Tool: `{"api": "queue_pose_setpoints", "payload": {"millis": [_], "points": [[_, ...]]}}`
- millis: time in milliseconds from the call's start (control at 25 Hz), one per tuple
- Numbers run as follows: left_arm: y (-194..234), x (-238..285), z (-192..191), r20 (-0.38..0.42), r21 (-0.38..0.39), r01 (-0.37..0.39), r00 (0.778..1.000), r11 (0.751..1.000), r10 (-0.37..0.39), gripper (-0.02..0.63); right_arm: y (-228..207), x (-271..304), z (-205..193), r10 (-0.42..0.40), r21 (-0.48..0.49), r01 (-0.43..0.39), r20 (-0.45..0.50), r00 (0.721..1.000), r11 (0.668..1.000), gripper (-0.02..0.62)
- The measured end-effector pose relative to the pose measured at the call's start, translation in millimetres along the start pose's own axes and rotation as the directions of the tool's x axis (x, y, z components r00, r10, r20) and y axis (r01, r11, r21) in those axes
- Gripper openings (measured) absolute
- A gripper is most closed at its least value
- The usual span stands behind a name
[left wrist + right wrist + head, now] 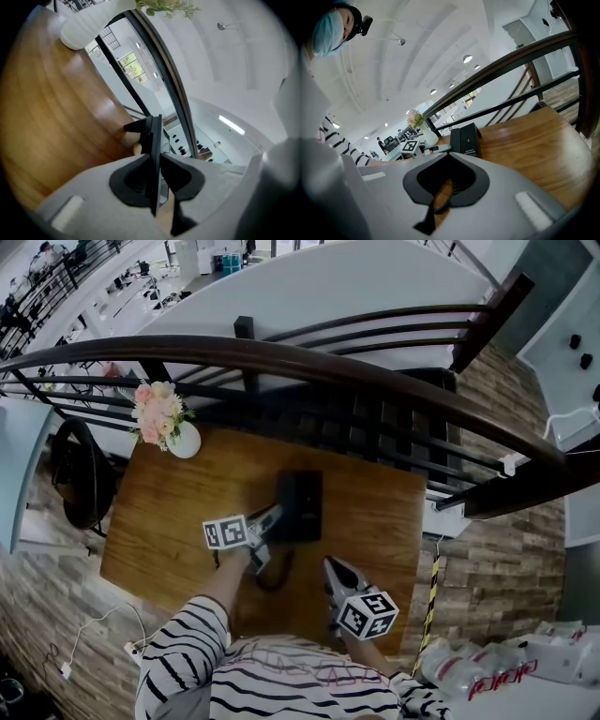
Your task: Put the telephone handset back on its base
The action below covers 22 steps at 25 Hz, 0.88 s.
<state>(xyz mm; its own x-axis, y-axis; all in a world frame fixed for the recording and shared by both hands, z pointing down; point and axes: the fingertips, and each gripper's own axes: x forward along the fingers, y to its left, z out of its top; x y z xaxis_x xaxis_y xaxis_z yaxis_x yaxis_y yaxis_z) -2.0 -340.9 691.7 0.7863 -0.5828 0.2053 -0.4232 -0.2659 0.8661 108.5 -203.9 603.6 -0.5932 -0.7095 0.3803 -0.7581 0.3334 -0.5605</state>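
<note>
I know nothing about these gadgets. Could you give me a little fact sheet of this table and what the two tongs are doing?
Table: wooden, beside a railing
Vase: white, with flowers, far left corner
Telephone: black, mid-table
Left tongs: closed on a thin black part, seemingly the handset
Right tongs: closed, empty, short of the telephone
Cord: coiled, near the left tongs

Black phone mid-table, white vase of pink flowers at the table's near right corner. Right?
Not quite. The white vase of pink flowers stands at the table's far left corner, not the near right one; the head view shows this. The black phone is mid-table, as you said.
</note>
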Motion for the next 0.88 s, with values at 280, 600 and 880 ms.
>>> {"api": "queue_pose_setpoints", "payload": {"millis": [280,600,880], "points": [[9,-3,0,0.001,0.053,-0.091,0.996,0.994,0.091,0.074,3,-2,1,-0.006,0.001,0.006,0.002,1.0,1.0,0.0],[5,-21,3,0.023,0.089,-0.103,0.995,0.991,0.101,0.074,15,-3,-2,-0.002,-0.013,0.002,0.007,1.0,1.0,0.0],[-27,-55,-6,0.002,0.206,-0.083,0.996,0.975,0.085,0.074,36,-11,0,-0.01,-0.037,0.012,0.039,0.999,0.999,0.0]]}}
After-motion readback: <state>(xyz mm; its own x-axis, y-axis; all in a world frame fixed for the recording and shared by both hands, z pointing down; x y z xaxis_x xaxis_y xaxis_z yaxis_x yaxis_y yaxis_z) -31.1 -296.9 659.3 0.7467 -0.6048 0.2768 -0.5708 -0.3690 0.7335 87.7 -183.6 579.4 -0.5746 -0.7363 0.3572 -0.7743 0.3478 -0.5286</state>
